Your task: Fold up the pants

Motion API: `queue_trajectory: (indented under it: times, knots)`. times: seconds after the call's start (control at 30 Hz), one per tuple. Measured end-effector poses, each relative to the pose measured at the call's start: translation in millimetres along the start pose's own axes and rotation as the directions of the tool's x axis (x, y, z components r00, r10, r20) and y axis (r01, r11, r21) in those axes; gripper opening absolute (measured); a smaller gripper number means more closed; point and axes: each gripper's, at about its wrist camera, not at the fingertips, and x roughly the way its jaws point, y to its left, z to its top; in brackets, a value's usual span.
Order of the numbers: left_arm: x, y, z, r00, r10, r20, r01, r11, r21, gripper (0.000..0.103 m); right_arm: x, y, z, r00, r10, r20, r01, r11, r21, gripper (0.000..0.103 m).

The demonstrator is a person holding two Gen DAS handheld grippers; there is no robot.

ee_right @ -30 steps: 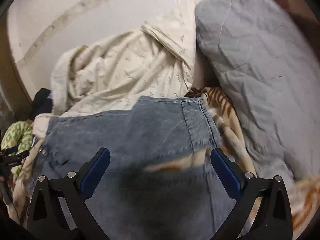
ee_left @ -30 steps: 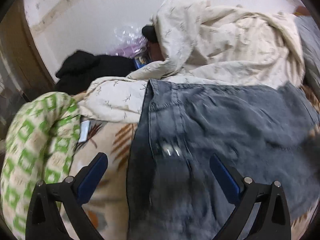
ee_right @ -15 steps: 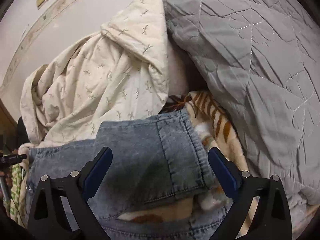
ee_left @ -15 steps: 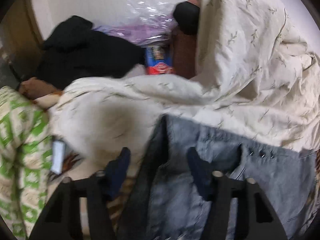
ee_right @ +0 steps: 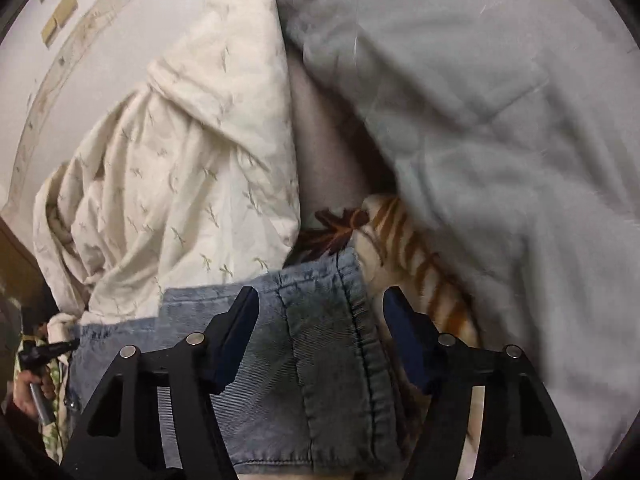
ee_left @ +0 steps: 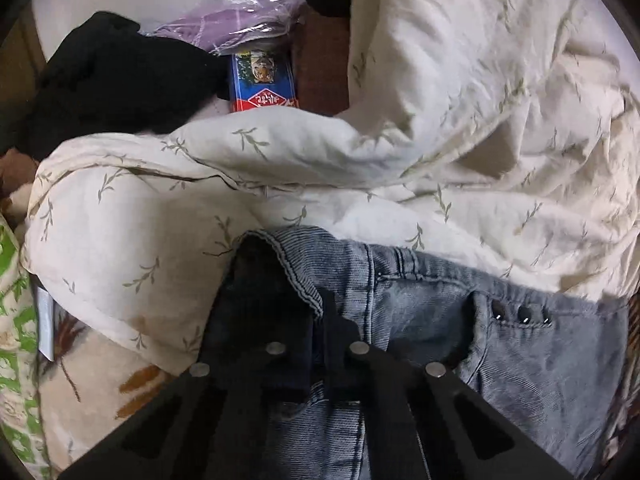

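Blue-grey denim pants (ee_left: 500,344) lie on a bed, with the waistband against a cream leaf-print duvet (ee_left: 460,140). In the left wrist view my left gripper (ee_left: 316,320) is shut on the left waistband corner of the pants, with denim pinched between the fingers. In the right wrist view the pants (ee_right: 316,344) show their right edge and seam. My right gripper (ee_right: 320,308) is partly open, its fingers (ee_right: 404,328) straddling that edge without pinching it.
A grey quilted blanket (ee_right: 500,140) fills the right side. A tan tiger-stripe blanket (ee_right: 416,256) lies under the pants. A black garment (ee_left: 112,80), a blue box (ee_left: 262,84) and a plastic-wrapped purple item (ee_left: 240,20) lie behind the duvet. Green-patterned cloth (ee_left: 16,340) lies at the left.
My left gripper moved forward to the waistband corner and shut on it. My right gripper moved forward over the pants' right edge and narrowed its opening.
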Motion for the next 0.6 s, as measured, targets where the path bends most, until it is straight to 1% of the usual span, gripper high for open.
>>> queue_trajectory:
  times: [0.03,0.1,0.17,0.23,0.3,0.33,0.37,0.4,0.43,0.5,0.6]
  knots:
    - [-1.9,1.5,0.2,1.000,-0.008,0.003,0.008,1.000,-0.012,0.004,8.4,-2.3,0.7,1.000,-0.004,-0.016,0.004,1.000,0.018,0.064]
    - [-1.0,4.4,1.7,1.000,-0.009,0.005,0.009,1.000,-0.017,0.004,22.8,-4.6,2.9,0.999,0.020,-0.039,-0.018,0.999,0.050,0.064]
    - [-1.6,4.5,2.0,1.000,-0.018,0.003,0.018,1.000,-0.019,0.004,35.1,-3.2,6.1,0.999,-0.011,-0.045,0.014,0.998,0.057,0.067]
    - [-1.5,4.6,1.6,1.000,-0.019,0.001,0.019,1.000,-0.021,0.004,44.4,-1.0,7.2,0.998,-0.035,-0.044,0.037,0.998,0.046,0.067]
    - [-0.9,2.2,1.1,1.000,-0.011,0.003,0.011,1.000,-0.009,0.004,53.9,2.1,7.5,0.996,-0.078,-0.049,0.079,0.997,0.022,0.066]
    - [1.6,3.4,3.2,1.000,-0.009,0.006,0.009,1.000,-0.003,0.004,58.2,4.5,6.8,0.996,-0.069,-0.057,0.069,0.998,0.004,0.048]
    - [-1.0,2.7,2.6,1.000,-0.008,0.009,0.008,1.000,0.002,0.004,59.1,7.0,6.2,0.996,-0.074,-0.058,0.074,0.997,-0.014,0.021]
    - [-6.5,2.0,0.9,1.000,-0.011,0.019,0.011,1.000,0.005,0.004,57.1,9.9,5.1,0.994,-0.097,-0.052,0.096,0.995,-0.029,0.019]
    - [-16.5,0.2,-3.0,0.999,-0.015,0.034,0.015,1.000,0.008,0.004,51.9,11.6,3.8,0.995,-0.092,-0.042,0.091,0.995,-0.028,0.016]
    - [-30.4,0.8,-4.0,0.997,-0.034,0.066,0.033,0.999,0.015,0.004,37.7,15.0,1.4,0.998,-0.062,-0.016,0.062,0.998,-0.033,0.014]
    - [-63.9,6.5,-10.6,0.991,-0.088,0.105,0.088,0.996,0.009,0.004,0.7,20.2,-1.4,0.999,-0.018,0.045,0.019,1.000,-0.020,0.013]
